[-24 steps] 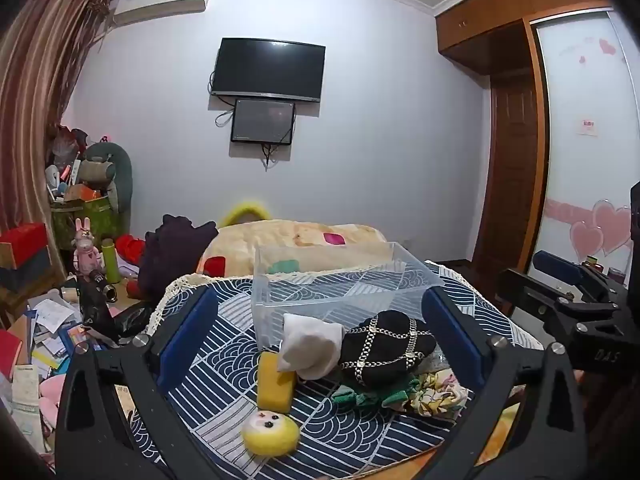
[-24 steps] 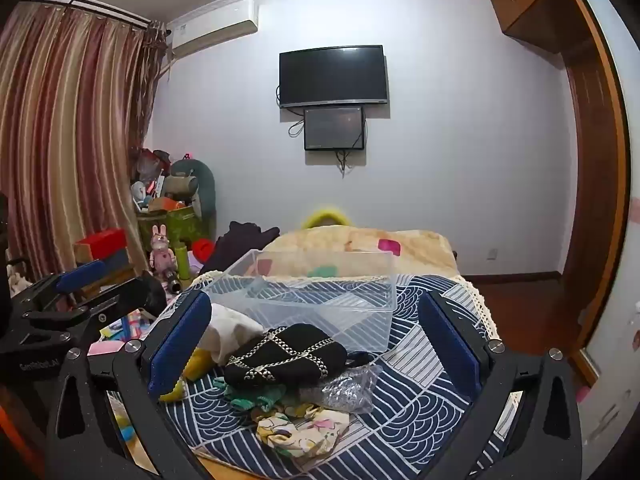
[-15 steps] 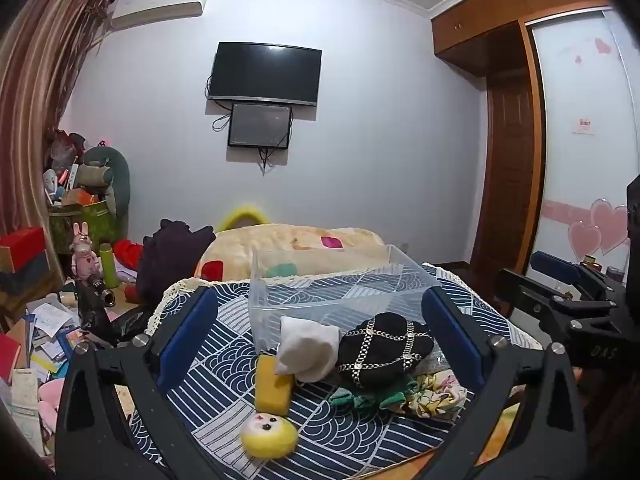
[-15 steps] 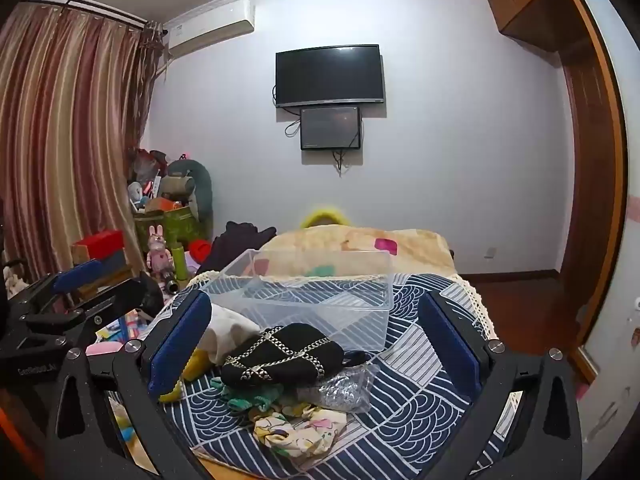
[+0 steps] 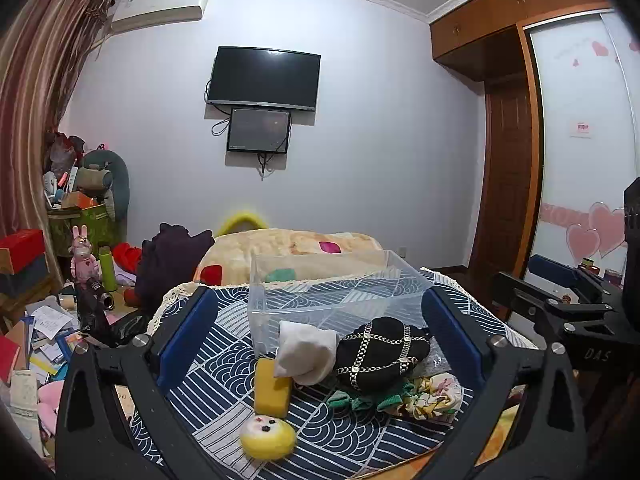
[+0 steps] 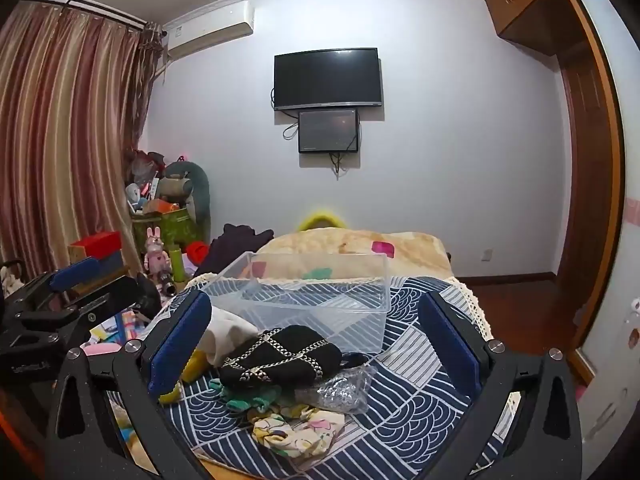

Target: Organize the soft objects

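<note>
A clear plastic bin (image 5: pixel 332 292) (image 6: pixel 312 296) stands on a blue patterned cloth (image 5: pixel 224 360). In front of it lies a pile: a white pouch (image 5: pixel 306 350), a black cloth with chain pattern (image 5: pixel 380 350) (image 6: pixel 280 356), a yellow sponge (image 5: pixel 273 388), a round yellow doll face (image 5: pixel 267 438), a green scrunchie (image 5: pixel 360 398) and a floral scrunchie (image 6: pixel 296 432). My left gripper (image 5: pixel 320 344) is open and empty, held back from the pile. My right gripper (image 6: pixel 316 344) is open and empty, also short of it.
A clear crinkled bag (image 6: pixel 340 388) lies beside the black cloth. A bed with a beige blanket (image 5: pixel 288 248) is behind the bin. Clutter of papers and toys (image 5: pixel 48 320) covers the floor at left. A wardrobe (image 5: pixel 580 160) stands at right.
Both views have shifted slightly; the left camera has tilted a little so the pile sits marginally lower. Nothing was grasped or moved.
</note>
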A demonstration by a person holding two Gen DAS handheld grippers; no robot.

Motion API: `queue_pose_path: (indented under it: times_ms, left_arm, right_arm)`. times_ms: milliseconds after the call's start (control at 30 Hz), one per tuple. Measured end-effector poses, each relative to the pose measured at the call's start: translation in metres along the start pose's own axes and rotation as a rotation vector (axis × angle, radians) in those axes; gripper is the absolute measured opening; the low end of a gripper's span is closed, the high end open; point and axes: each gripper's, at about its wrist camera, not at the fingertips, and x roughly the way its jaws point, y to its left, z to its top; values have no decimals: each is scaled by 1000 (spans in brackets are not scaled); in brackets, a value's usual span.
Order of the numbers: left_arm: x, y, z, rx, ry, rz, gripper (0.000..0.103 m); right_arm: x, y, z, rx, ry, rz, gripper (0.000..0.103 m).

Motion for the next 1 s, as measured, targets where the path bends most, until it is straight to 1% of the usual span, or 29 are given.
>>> queue_pose_path:
  times_ms: [1000]
  left_arm:
    - [1, 0, -2, 6, -5, 3, 103]
  right_arm:
    - [-5, 2, 2, 11, -14, 12, 103]
